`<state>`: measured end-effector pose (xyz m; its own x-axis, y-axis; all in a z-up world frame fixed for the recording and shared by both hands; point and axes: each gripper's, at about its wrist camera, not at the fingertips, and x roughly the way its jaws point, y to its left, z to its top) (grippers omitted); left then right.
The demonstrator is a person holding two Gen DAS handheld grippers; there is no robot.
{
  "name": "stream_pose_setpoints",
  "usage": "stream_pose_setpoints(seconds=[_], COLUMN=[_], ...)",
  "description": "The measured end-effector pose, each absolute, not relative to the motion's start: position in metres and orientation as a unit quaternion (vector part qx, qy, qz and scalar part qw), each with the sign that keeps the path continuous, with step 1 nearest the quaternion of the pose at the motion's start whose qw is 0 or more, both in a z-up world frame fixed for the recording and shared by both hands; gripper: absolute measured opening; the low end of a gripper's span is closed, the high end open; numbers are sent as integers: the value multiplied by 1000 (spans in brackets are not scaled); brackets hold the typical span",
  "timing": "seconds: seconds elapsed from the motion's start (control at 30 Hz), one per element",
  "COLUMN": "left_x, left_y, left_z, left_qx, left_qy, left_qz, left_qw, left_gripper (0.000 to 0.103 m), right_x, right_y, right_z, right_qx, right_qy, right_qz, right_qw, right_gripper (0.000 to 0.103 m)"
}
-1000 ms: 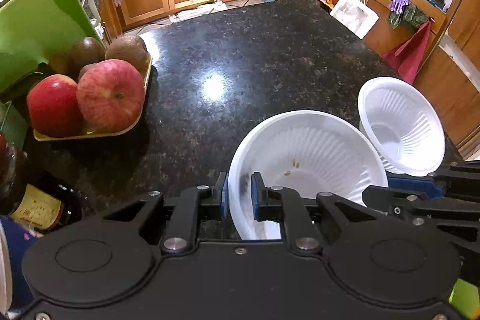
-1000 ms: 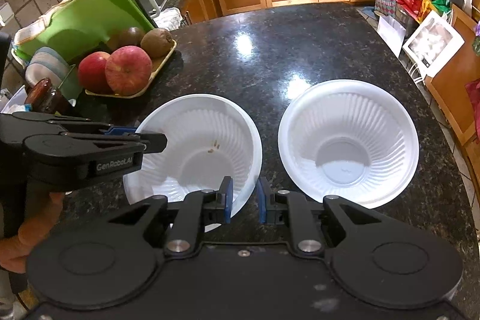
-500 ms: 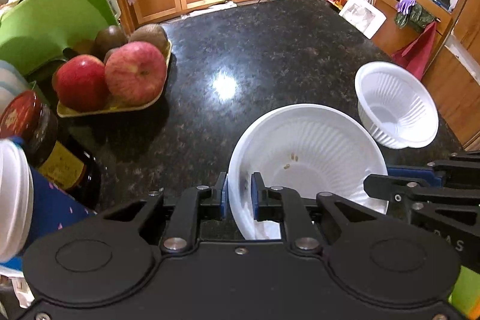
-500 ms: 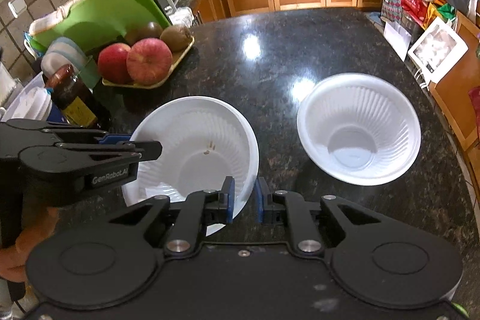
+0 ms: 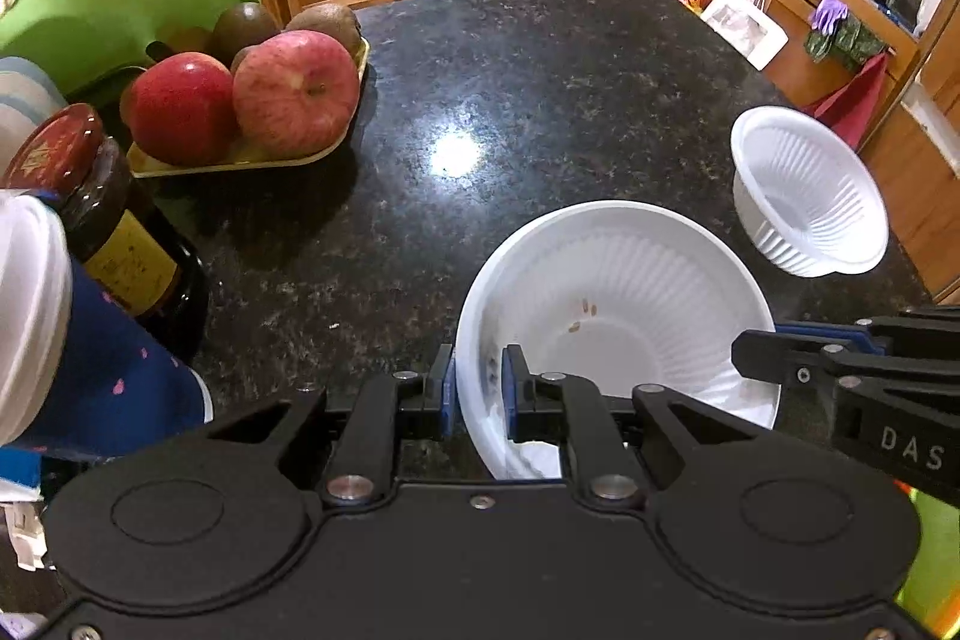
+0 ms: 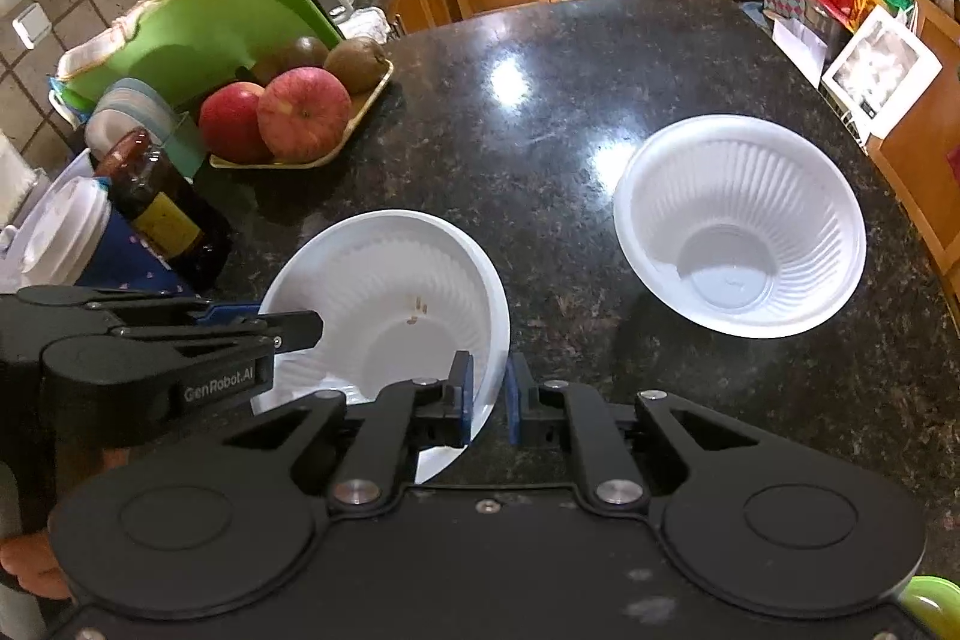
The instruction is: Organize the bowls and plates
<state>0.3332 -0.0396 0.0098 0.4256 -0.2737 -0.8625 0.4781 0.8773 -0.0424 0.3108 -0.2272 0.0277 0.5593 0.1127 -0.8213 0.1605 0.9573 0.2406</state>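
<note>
Bowls not yet stacked

Bowl with specks (image 6: 384, 304) sits nearest, tilted, gripped from both sides: left gripper (image 5: 477, 382) is clamped on its left rim, and right gripper (image 6: 489, 391) is clamped on its right rim. Stacking looks barely begun; this bowl is apart from its mate. Clean bowl (image 6: 738, 226) rests beyond, to the right, near the counter's right edge. Between and behind the two bowls, dark granite counter (image 6: 540, 69) lies bare, giving open room. Left side is crowded: sauce bottle (image 6: 162, 208) just beside the held bowl, fruit tray (image 6: 300, 117) farther back.
</note>
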Motion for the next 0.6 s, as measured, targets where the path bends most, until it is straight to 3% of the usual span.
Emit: stream_pose_setpoints(seconds=[0.6], left_x=[249], left_y=[-11], left_z=[72], left_qx=[103], left_qy=[452], left_qz=[-198], left_qw=[864], left_gripper=[20], right_x=[228], right_y=[-198], right_z=[92], right_qx=[120], right_qy=[427], right_qz=[18], right_qw=[896], right_gripper=[13])
